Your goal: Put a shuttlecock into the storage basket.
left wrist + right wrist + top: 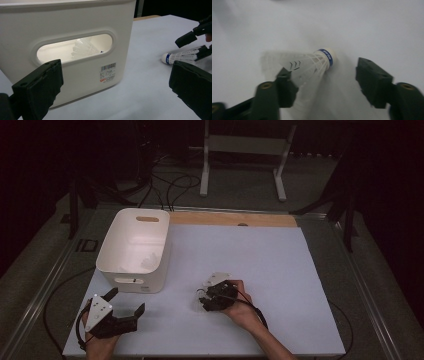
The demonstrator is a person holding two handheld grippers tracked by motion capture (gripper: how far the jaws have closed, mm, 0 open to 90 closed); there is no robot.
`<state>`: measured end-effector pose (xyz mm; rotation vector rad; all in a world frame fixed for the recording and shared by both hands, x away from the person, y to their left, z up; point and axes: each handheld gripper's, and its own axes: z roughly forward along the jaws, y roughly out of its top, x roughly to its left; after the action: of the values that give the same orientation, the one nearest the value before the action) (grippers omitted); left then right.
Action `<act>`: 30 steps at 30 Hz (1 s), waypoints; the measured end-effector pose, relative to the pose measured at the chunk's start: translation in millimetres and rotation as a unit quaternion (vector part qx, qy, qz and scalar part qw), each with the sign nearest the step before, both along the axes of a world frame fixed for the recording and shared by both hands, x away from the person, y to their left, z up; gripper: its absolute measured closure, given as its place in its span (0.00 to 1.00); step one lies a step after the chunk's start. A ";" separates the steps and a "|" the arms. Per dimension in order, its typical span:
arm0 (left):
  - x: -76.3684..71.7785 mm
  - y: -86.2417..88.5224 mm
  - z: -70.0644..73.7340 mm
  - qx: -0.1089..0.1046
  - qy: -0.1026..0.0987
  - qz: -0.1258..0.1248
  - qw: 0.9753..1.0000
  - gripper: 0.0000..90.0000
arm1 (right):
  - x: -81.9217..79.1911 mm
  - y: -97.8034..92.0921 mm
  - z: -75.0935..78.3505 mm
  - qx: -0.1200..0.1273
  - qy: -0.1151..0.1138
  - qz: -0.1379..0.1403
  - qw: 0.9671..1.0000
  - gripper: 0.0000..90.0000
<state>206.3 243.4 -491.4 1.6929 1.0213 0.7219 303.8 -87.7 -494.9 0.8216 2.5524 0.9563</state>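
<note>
While spread, right hand-held gripper [324,82] straddles shuttlecock [312,63] — unclamped | left hand-held gripper [126,302] — apart

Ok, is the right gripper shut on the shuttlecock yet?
No: the right gripper stands open, its jaws apart around the shuttlecock lying on the table.

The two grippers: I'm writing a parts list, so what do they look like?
Both are black with two blocky jaws. The left gripper carries a pale grey three-cornered plate on top and trails a black cable. The right gripper has a similar pale plate and a black cable along the bare forearm.
</note>
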 end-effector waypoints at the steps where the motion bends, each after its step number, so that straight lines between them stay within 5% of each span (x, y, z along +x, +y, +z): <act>1: 0.1 0.0 0.0 0.001 0.000 -0.001 1.000 0.00 | 0.0 -0.1 0.3 0.001 -0.003 -0.002 1.000 0.51; 13: 0.1 -0.1 0.0 0.002 0.001 -0.001 1.000 0.00 | 3.9 -1.4 0.3 0.012 0.014 0.006 1.000 0.86; 30: 0.3 -0.2 -0.2 0.002 0.001 0.000 1.000 0.00 | 4.0 -4.6 4.6 0.021 0.017 0.005 1.000 0.97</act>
<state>206.7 243.1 -491.6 1.6981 1.0210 0.7231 307.8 -92.4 -490.3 0.8449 2.5745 1.0102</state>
